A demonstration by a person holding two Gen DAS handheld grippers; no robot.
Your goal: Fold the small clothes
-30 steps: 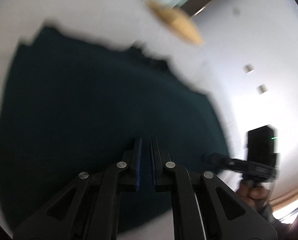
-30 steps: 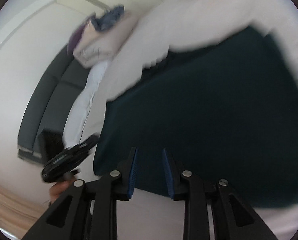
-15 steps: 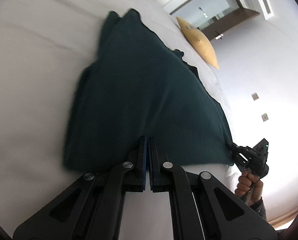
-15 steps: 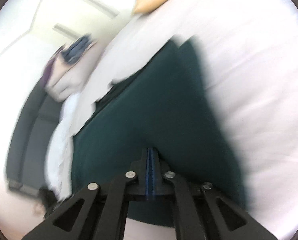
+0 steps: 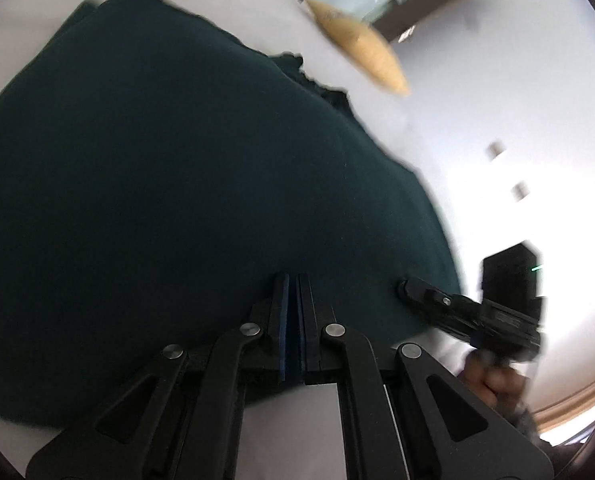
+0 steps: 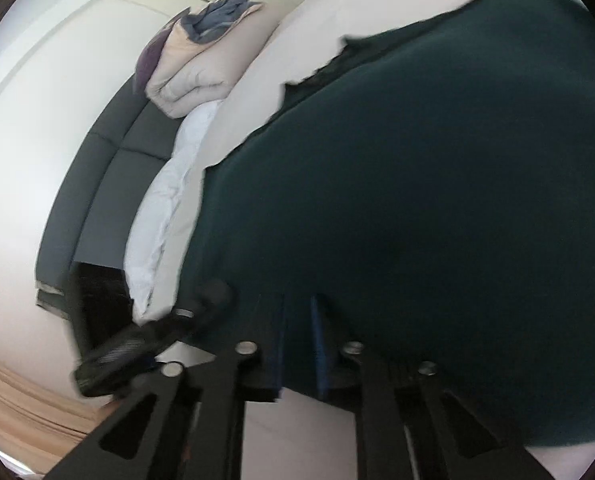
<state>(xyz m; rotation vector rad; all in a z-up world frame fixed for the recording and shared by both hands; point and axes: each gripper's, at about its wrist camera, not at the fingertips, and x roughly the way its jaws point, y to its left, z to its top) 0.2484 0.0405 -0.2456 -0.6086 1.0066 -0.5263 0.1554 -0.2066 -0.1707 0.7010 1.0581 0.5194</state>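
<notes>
Nearest to you, your left claw (image 5: pixel 292 280) has its blue pads pressed together right at the near hem of the dark green garment (image 5: pixel 169 168), and it looks like a thin bit of that hem is pinched in there, though the fabric is so dark against the black fingers I can't swear to it. Your right claw (image 6: pixel 297 300) is different: its jaws are opening at this moment, there's a visible gap between the 2 blue pads, and the near edge of the garment sits in that gap, but I can't tell whether the pads are actually pressing it. From the left camera you can see that right claw poking at the hem's right-hand end, so both of you are working the same near edge, a bit apart. The garment itself lies spread flat on the white bed (image 5: pixel 225 4), covering most of both views. My guess on handling: light, soft knit, totally floppy, not fragile, so it'll sag and bunch unless you hold it at 2 points. I'd grab the near hem close to each corner and get a full layer in, not just the lip. Past the far edge there's a yellow pillow (image 5: pixel 361 48), and off to the left side a folded duvet (image 6: pixel 201 68) piled on a grey sofa (image 6: pixel 97 176).
</notes>
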